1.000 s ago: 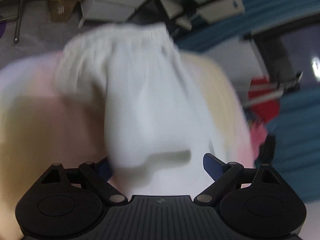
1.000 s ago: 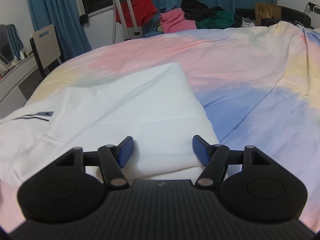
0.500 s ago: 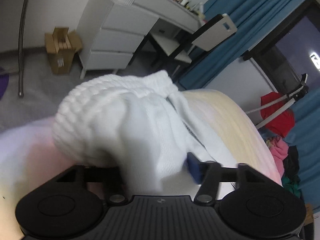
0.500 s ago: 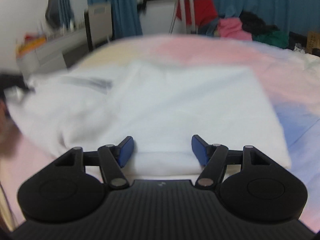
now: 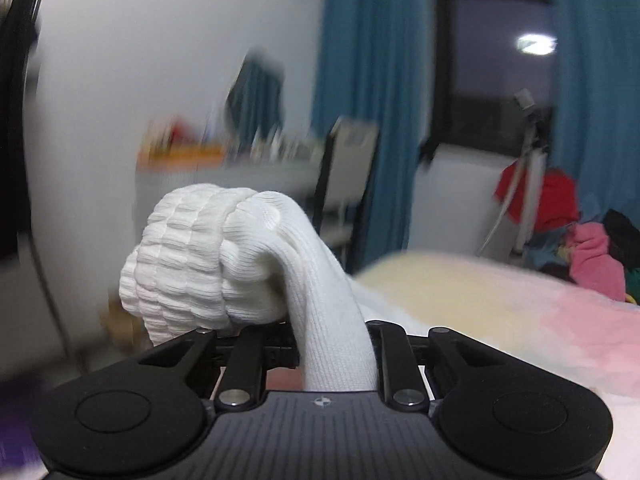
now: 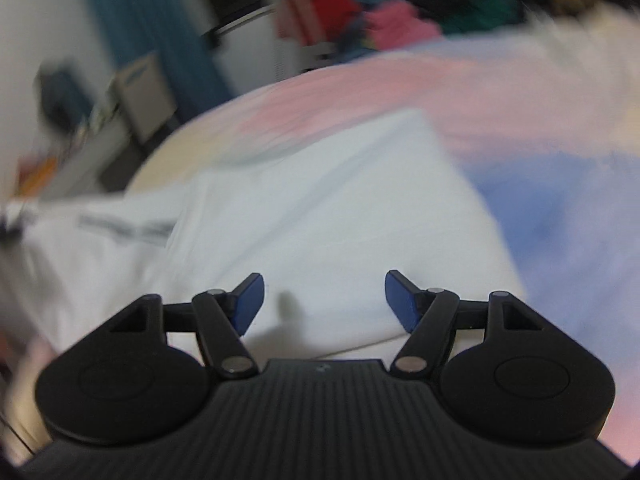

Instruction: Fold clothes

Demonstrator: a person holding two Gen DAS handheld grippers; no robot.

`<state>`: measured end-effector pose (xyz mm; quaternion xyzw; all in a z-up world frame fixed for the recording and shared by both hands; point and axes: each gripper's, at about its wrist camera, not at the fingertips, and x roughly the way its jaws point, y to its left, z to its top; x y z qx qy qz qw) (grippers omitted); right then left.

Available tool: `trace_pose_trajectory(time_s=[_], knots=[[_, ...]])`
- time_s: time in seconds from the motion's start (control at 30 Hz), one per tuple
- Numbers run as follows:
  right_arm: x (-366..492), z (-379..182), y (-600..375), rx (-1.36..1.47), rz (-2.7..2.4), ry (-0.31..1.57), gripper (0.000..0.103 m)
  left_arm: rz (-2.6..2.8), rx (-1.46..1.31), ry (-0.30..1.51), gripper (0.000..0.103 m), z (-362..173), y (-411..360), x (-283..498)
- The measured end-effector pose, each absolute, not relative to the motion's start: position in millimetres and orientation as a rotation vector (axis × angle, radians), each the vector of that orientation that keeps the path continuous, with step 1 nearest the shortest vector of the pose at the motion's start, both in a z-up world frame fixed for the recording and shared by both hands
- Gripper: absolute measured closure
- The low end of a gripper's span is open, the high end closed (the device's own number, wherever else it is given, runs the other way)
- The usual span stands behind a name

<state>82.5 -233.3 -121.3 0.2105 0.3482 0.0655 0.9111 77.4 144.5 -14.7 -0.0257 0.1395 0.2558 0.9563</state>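
A white knit garment lies partly folded on the pastel bedspread (image 6: 560, 208); its flat body (image 6: 320, 208) fills the middle of the right wrist view, blurred. My left gripper (image 5: 328, 344) is shut on a bunched ribbed end of the white garment (image 5: 224, 264), lifted above the bed, and the cloth hides the fingertips. My right gripper (image 6: 322, 300) is open and empty, just over the near edge of the folded body, with both blue pads (image 6: 248, 300) showing.
A desk with clutter (image 5: 224, 160) and a chair (image 5: 348, 184) stand beyond the bed by blue curtains (image 5: 372, 80). A pile of red, pink and dark clothes (image 5: 576, 232) and a tripod (image 5: 524, 168) sit at the far side.
My left gripper has closed fully on the ribbed end and swung up, so the room now shows. The right gripper stays open and has shifted over the garment.
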Motion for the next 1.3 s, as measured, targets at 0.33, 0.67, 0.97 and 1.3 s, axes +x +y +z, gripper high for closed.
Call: trace_pose_trajectory(time_s=[0.33, 0.67, 0.97, 1.3], knots=[[73, -114, -332, 0.726, -0.090, 0.588, 0.031, 0.299, 0.252, 0.026, 0.086, -6, -114, 72], [73, -134, -399, 1.022, -0.125, 0.491, 0.031, -0.001, 0.667, 0.169, 0.086, -120, -274, 89], [89, -140, -382, 1.078, 0.066, 0.530, 0.031, -0.194, 0.708, 0.355, 0.036, -128, -271, 88], [103, -136, -346, 0.967, 0.187, 0.591, 0.018, -0.275, 0.782, 0.362, 0.014, -114, -139, 54]])
